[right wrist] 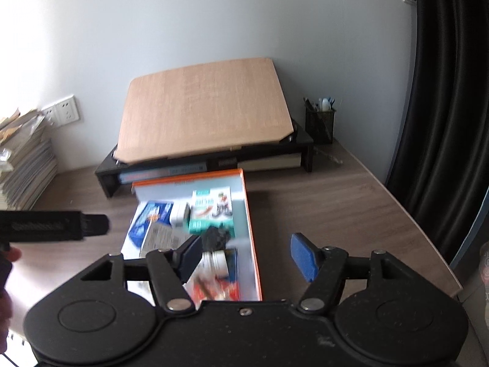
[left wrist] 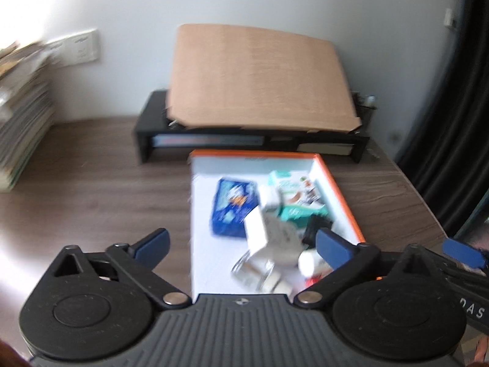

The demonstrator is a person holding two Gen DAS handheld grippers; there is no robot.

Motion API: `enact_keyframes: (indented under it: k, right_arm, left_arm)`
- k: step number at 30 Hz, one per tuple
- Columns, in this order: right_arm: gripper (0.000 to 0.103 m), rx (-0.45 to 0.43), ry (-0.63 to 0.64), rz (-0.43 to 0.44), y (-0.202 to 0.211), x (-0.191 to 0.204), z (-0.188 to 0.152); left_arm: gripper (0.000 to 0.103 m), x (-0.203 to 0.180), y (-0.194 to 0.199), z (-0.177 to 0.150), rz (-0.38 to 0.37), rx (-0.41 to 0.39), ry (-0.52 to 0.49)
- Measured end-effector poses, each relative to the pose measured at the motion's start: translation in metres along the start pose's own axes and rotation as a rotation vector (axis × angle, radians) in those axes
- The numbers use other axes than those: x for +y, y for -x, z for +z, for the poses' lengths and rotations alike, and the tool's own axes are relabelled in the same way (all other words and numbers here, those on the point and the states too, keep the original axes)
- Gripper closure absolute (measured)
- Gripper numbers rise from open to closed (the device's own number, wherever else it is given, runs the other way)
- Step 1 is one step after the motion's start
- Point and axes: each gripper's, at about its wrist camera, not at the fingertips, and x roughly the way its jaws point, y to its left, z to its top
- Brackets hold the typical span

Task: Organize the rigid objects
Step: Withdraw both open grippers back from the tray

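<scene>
Rigid objects lie jumbled in one orange-rimmed white box (left wrist: 339, 183) on a wood-grain desk (left wrist: 91, 202), directly in front of a black monitor stand (left wrist: 146, 122) that carries one tan board (left wrist: 256, 76) tilted toward the wall. Motion blur softens both views, so a full count of the box's contents cannot be made. Countable in the left wrist view: one blue packet (left wrist: 232, 211) lying flat near the middle, one teal-and-white carton (left wrist: 293, 195) to its right against the orange wall, one white printed carton (left wrist: 269, 238) tipped on edge in front of them, one small black item (left wrist: 318, 229), one clear plastic piece (left wrist: 253, 272) and one white bottle (left wrist: 308, 263) at the near end. The left gripper (left wrist: 241, 244) hovers over the box's near end, both blue pads (left wrist: 152, 241) spread wide, grasping nothing. The right gripper (right wrist: 247, 253) hangs above the box's right wall, its two fingers likewise parted and empty, one pad over the contents and one over bare desk. One mesh pen cup (right wrist: 319, 124) stands at the stand's right end; one stack of papers (right wrist: 24, 177) sits at far left below two wall outlets (right wrist: 62, 110).
</scene>
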Motion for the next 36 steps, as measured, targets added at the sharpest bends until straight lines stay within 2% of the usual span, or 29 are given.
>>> enact_keyframes:
  k: [3,8,14,36]
  right_arm:
    - [0.025,0.023,0.017,0.015,0.01,-0.004,-0.012]
    - [0.025,0.067,0.031,0.035,0.018,-0.01,-0.028]
    - [0.025,0.086,0.05,0.049,0.023,-0.01,-0.037]
    - [0.025,0.11,0.083,0.085,0.02,-0.011,-0.045]
  left_arm:
    - [0.0,0.001,0.012,-0.015,0.006,0.029,0.043]
    - [0.0,-0.012,0.021,-0.042,0.049,0.05,0.005]
    - [0.0,-0.02,0.025,-0.063,0.059,0.067,-0.006]
    - [0.0,-0.032,0.027,-0.075,0.103,0.08,-0.015]
